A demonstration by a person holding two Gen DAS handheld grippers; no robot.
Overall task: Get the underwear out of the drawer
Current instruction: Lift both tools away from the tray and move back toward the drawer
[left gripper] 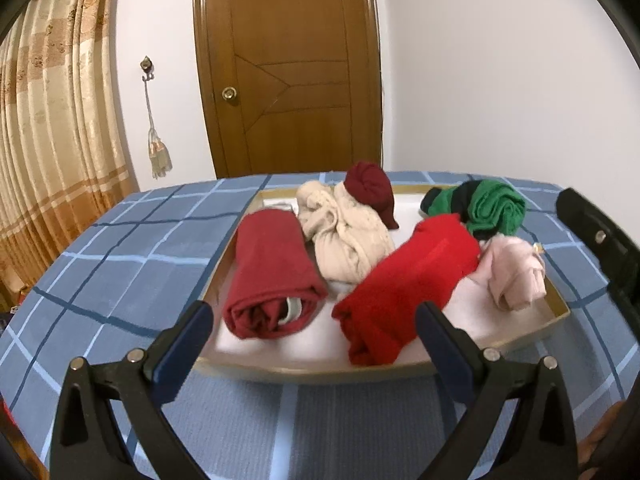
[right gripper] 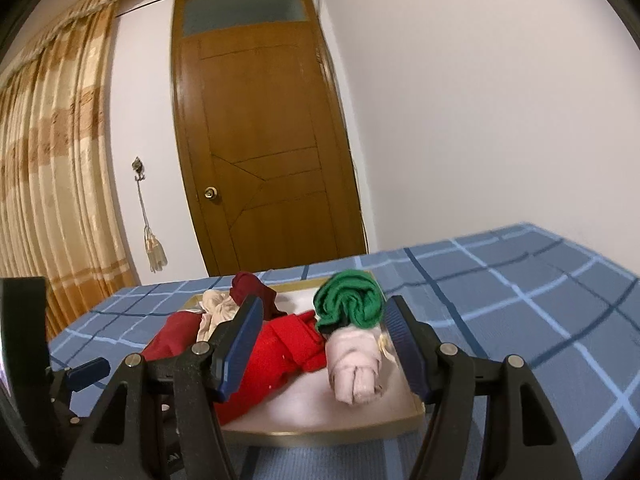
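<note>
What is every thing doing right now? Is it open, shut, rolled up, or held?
Left claw: open, holding nothing.
Right claw: open, holding nothing.
Drawer: out on the bed, still full.
Dark red roll: rolled, lying in the drawer.
Bright red roll: rolled, lying in the drawer.
Pink roll: rolled, untouched.
Green roll: rolled, untouched.
Door: shut.

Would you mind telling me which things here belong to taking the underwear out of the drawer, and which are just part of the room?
Belongs to the job:
- drawer tray
- dark red roll
- bright red roll
- cream bundle
- maroon roll
- green roll
- pink roll
- left gripper, open
- right gripper, open

Just around:
- checked bedcover
- door
- curtain
- tassel
</note>
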